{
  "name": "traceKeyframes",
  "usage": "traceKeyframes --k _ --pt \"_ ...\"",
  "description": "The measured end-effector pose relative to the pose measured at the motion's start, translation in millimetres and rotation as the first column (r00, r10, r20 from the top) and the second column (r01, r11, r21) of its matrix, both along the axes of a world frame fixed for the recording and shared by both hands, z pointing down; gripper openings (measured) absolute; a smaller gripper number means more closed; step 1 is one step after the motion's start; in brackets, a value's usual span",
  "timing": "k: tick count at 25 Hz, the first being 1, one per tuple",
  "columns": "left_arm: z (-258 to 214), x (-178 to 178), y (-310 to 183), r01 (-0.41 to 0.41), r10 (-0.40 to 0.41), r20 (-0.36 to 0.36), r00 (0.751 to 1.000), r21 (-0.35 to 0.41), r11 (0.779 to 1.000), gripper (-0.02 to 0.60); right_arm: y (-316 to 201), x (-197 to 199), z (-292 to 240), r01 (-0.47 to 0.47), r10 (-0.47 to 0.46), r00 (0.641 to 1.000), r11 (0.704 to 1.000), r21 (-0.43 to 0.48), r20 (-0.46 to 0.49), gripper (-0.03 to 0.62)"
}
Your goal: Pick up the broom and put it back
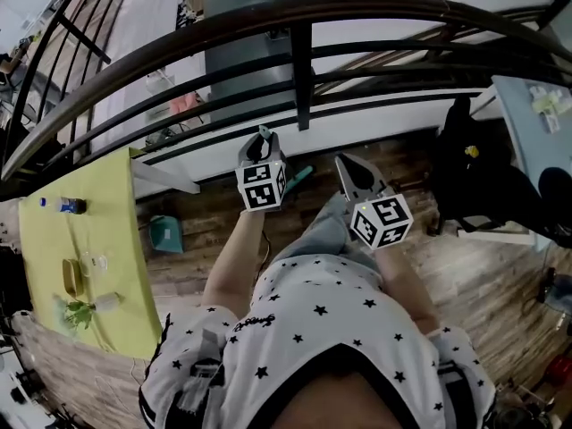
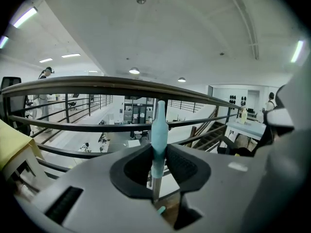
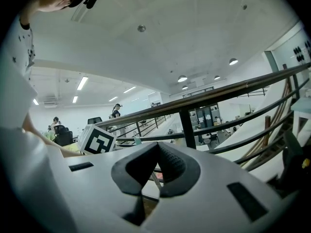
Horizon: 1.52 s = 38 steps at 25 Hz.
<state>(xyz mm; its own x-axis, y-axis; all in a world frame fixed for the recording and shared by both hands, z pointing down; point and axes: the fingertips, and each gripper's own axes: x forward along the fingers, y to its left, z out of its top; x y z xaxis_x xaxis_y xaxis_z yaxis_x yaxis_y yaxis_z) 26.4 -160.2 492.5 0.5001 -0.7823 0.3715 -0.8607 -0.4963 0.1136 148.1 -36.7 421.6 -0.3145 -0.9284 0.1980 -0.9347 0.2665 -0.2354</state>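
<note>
The broom's teal handle end (image 2: 159,127) stands upright between the dark pads of my left gripper (image 2: 159,148), which is shut on it; a thin metal shaft runs down below the pads. From the head view my left gripper (image 1: 263,137) is held out towards the railing, and a teal part of the broom (image 1: 301,174) shows just to its right. My right gripper (image 1: 345,163) is beside it, a little to the right. In the right gripper view the pads of my right gripper (image 3: 156,147) meet at the tips with nothing between them.
A dark metal railing (image 1: 300,70) curves across straight ahead, with a lower floor beyond it. A yellow-green table (image 1: 107,239) with bottles stands at the left, and a teal box (image 1: 166,233) lies on the wooden floor. A black chair (image 1: 469,172) and a pale table (image 1: 536,114) are at the right.
</note>
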Motion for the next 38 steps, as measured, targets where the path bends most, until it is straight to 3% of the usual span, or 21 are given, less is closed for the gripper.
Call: traceKeyframes --k 14,28,38 --pt "56.1 53.1 -18.1 -0.086 0.089 0.038 0.995 -0.075 0.993 0.097 -32.9 25.5 27.8 -0.008 0.009 1.0 0.998 -0.055 0.009 -0.006" --pt "121.9 90.5 -64.0 -0.09 0.099 0.063 0.993 -0.134 0.987 0.098 -65.0 42.0 81.5 0.016 -0.01 0.999 0.987 -0.159 0.036 -0.006" --pt "148.9 115.1 -112.8 -0.079 0.093 0.089 0.992 -0.151 0.985 0.098 -99.8 54.4 90.3 0.028 -0.022 0.999 0.99 -0.141 0.048 -0.006"
